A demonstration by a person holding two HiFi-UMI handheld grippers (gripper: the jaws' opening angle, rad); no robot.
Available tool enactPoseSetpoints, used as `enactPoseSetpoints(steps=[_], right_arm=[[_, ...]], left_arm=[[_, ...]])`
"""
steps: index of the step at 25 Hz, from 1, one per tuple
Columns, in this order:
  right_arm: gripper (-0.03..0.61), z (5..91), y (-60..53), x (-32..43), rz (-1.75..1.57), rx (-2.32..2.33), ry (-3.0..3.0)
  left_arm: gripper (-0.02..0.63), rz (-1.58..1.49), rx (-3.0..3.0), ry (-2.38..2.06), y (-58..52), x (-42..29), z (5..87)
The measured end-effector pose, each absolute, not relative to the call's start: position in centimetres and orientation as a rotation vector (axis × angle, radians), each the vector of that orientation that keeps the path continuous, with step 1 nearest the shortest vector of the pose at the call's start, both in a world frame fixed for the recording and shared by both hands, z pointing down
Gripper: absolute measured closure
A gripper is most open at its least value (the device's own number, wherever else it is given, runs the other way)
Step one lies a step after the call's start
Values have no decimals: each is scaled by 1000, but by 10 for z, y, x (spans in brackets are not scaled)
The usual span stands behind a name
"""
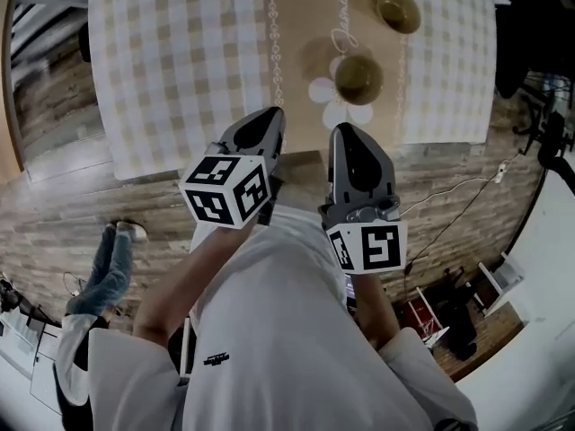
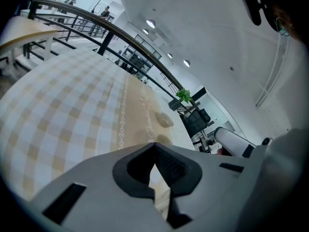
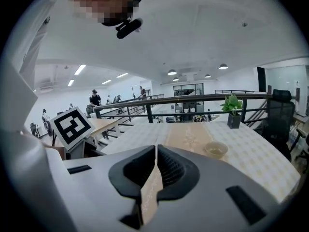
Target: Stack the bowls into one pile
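Two bowls sit apart on the checked tabletop (image 1: 180, 61). The near bowl (image 1: 358, 77) lies at 12 o'clock off the right tongs (image 1: 346, 133), close ahead, and the far bowl (image 1: 398, 9) at 1 o'clock beyond it. The left tongs (image 1: 269, 119) and the right tongs are both pinched shut with nothing gripped. The right gripper view catches only one bowl (image 3: 216, 150), at 2 o'clock, plus a potted plant (image 3: 233, 111) the head view misses.
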State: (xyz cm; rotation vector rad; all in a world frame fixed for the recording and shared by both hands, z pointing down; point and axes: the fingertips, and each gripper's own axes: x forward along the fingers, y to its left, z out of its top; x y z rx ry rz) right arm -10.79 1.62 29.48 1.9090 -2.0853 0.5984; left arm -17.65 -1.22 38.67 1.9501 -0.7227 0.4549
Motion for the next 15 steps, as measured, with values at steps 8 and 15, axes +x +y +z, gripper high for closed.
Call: enactPoseSetpoints(steps=[8, 15], right_arm=[[537, 304, 31, -24, 561, 1730, -2202], [537, 297, 67, 110, 541, 1578, -2320]], left_arm=[[592, 407, 1880, -856, 9, -99, 399], [592, 390, 1816, -963, 56, 33, 408]])
